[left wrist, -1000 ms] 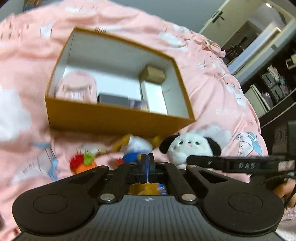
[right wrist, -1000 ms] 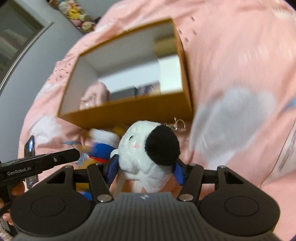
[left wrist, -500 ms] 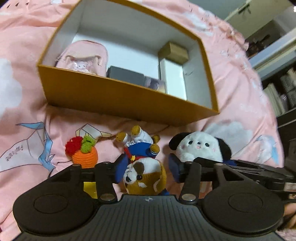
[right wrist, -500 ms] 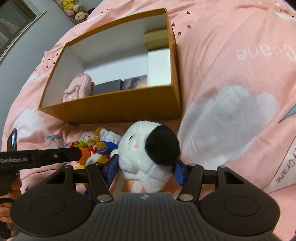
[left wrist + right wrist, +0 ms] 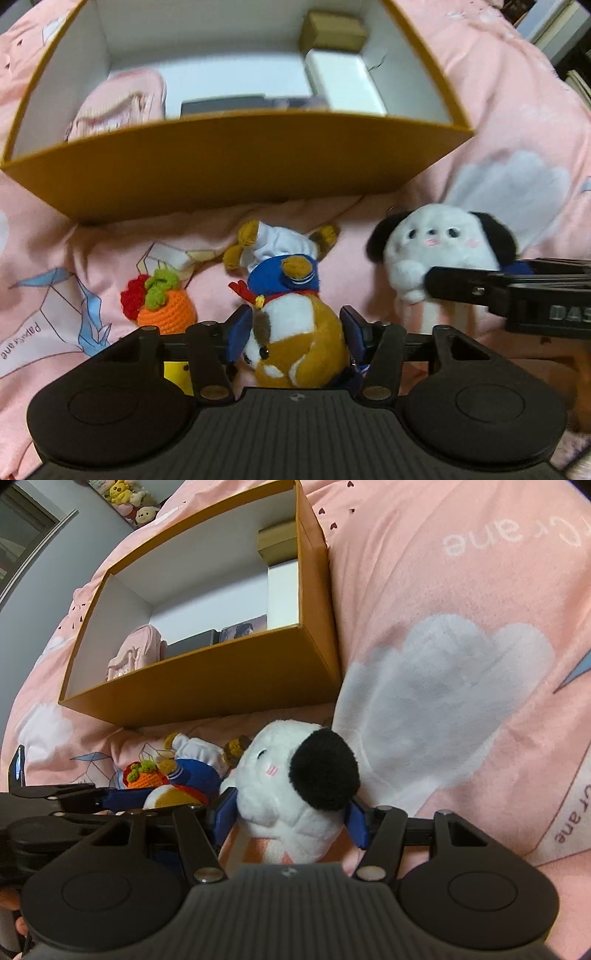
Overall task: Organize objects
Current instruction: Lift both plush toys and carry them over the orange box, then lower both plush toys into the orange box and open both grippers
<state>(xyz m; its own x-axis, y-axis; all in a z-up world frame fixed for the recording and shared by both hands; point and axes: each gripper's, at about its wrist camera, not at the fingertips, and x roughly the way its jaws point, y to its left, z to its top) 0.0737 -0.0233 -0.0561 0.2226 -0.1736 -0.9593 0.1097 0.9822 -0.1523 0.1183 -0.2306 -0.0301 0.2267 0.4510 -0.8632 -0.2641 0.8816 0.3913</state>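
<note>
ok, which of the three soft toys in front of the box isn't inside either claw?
The crochet orange with the red and green top. It lies free on the blanket, left of the sailor dog, which sits in the left claw; the white black-eared pup sits in the right claw.

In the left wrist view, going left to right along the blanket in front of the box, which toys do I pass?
Crocheted orange fruit → brown dog plush in a blue sailor outfit, lying between the left tool's fingers → white plush with black ears.
</note>
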